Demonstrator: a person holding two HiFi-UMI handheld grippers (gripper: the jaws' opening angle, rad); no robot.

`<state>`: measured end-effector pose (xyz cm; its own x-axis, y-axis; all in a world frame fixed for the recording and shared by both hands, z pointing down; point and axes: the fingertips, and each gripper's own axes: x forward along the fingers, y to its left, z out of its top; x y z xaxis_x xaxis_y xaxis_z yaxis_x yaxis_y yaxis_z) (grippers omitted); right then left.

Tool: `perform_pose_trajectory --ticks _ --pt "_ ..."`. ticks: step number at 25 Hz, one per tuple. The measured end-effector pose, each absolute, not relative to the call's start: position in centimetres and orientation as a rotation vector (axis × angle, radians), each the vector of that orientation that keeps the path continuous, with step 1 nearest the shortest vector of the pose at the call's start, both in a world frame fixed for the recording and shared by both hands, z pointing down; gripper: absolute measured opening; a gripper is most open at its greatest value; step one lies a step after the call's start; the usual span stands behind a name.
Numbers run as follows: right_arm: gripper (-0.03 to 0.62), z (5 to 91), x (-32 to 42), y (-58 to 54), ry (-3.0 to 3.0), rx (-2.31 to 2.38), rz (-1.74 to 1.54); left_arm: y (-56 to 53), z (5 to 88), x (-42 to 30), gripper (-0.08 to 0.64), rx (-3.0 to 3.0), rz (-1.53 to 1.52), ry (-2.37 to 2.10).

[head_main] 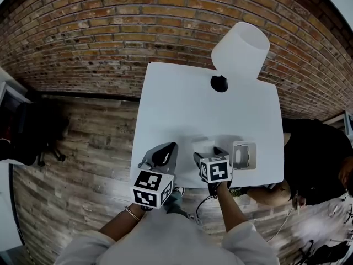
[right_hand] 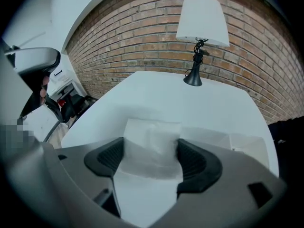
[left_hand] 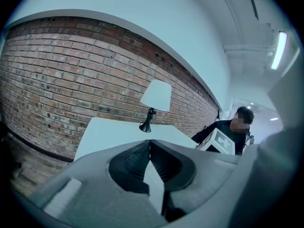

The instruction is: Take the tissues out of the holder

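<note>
A flat white tissue pack sits between the pads of my right gripper and touches both. The jaws stand wide and are shut on it. In the head view this gripper is low over the near part of the white table. The grey tissue holder stands just right of it, its opening facing up and looking empty. My left gripper hovers at the table's near edge, left of the right one. Its fingertips meet with nothing between them.
A lamp with a white shade and a black base stands at the table's far right, against a brick wall. A person in black sits to the right of the table. Wooden floor lies to the left.
</note>
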<state>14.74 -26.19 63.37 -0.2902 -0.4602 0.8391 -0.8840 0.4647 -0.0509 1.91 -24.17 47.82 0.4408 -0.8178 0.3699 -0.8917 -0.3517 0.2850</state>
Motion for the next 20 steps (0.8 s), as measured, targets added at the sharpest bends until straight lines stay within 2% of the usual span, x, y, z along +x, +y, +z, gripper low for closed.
perform_pose_trajectory --ticks 20 --pt "0.374 62.9 14.8 -26.3 -2.014 1.175 0.707 -25.0 47.6 3.3 0.008 2.286 0.238 -1.394"
